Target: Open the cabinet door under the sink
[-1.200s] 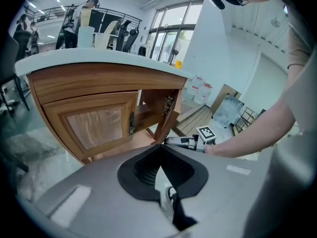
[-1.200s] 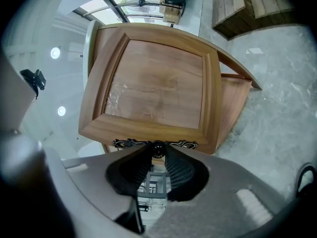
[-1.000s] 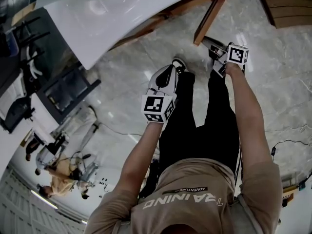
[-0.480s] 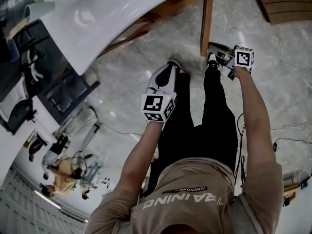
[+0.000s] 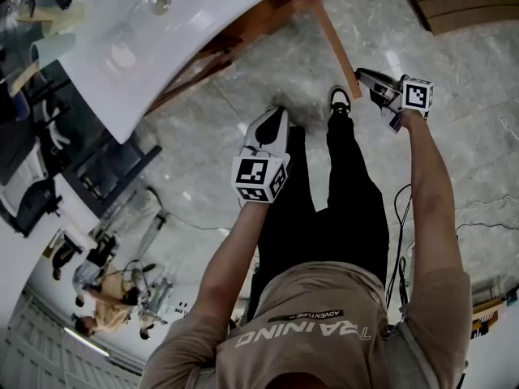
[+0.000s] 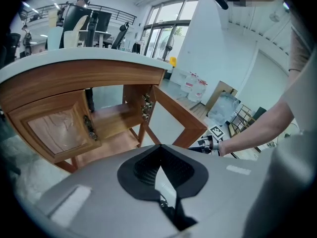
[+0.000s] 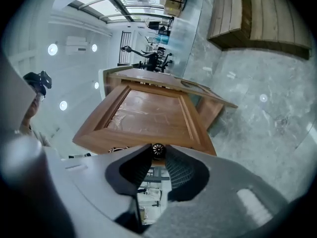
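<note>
The wooden cabinet [image 6: 74,83] stands under the white sink counter [image 5: 162,31]. Its right door [image 5: 328,43] is swung well out from the frame, and its panel [image 7: 148,113] fills the right gripper view. My right gripper [image 5: 371,79] is shut on the door's small round knob [image 7: 158,150], which sits between the jaw tips [image 7: 157,155]. The left door [image 6: 59,130] stays closed beside the opened compartment and its shelf [image 6: 111,118]. My left gripper [image 5: 272,128] hangs in front of the cabinet with its jaws [image 6: 159,148] together and nothing in them.
My legs and shoes [image 5: 339,100] stand on the marble floor right by the open door. Wooden steps [image 5: 470,6] lie at the far right. Cables [image 5: 486,217] trail on the floor at the right. Chairs and desks stand beyond the counter [image 6: 94,19].
The right door has swung further out, and my right gripper moved right and slightly nearer with the knob. The left gripper drifted a little to the left.
</note>
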Motion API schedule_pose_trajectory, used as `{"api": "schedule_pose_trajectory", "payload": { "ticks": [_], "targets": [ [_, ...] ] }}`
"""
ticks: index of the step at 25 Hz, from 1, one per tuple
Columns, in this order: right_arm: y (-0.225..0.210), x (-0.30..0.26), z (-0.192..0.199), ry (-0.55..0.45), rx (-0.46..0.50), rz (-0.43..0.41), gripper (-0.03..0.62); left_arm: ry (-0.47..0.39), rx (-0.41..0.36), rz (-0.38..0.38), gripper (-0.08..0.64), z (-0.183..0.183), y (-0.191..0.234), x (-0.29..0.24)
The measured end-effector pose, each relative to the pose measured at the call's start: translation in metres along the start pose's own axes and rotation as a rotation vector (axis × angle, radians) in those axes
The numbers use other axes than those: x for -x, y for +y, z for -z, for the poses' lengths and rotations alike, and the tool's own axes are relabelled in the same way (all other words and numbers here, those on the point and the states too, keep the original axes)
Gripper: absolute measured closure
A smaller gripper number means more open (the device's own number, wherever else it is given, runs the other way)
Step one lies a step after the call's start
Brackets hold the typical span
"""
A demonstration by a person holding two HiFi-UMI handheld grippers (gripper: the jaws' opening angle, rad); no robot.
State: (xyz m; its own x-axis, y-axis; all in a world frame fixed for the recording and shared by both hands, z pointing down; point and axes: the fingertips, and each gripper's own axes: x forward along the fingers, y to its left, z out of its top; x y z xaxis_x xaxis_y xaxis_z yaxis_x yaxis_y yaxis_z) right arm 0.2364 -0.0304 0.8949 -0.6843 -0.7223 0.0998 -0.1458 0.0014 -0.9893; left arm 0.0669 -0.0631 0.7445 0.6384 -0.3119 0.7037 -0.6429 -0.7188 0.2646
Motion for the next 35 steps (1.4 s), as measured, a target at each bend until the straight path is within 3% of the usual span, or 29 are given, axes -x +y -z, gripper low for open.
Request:
{"api": "schedule_pose_trajectory", "payload": {
  "ticks": [4,9,15,20,27,30,35],
  "targets": [
    [-0.007,0.020,-0.020,-0.032,-0.001,0.024,0.500,0.008,-0.016,0.027,0.543,-0.005,-0.020,-0.011],
    [-0.001,0.034,-0.027,-0.098,-0.033,-0.009,0.502,0.007,-0.033,0.044,0.543,-0.012,-0.031,-0.017],
    [-0.016,0.057,0.015,-0.080,-0.022,0.139,0.517,0.008,-0.044,0.054,0.543,-0.019,-0.037,-0.013],
    [-0.016,0.087,0.038,-0.089,0.104,0.349,0.591,0.012,-0.058,0.059,0.543,-0.025,-0.042,-0.003],
    [0.034,0.098,0.043,0.016,0.295,0.490,0.591,-0.054,-0.063,0.047,0.543,-0.065,-0.055,0.025],
    [0.065,0.090,0.040,0.050,0.366,0.512,0.591,-0.061,-0.061,0.031,0.543,-0.071,-0.057,0.039],
    [0.130,0.060,0.045,0.136,0.447,0.467,0.591,-0.070,-0.073,0.015,0.543,-0.079,-0.054,0.064]
  ]
}}
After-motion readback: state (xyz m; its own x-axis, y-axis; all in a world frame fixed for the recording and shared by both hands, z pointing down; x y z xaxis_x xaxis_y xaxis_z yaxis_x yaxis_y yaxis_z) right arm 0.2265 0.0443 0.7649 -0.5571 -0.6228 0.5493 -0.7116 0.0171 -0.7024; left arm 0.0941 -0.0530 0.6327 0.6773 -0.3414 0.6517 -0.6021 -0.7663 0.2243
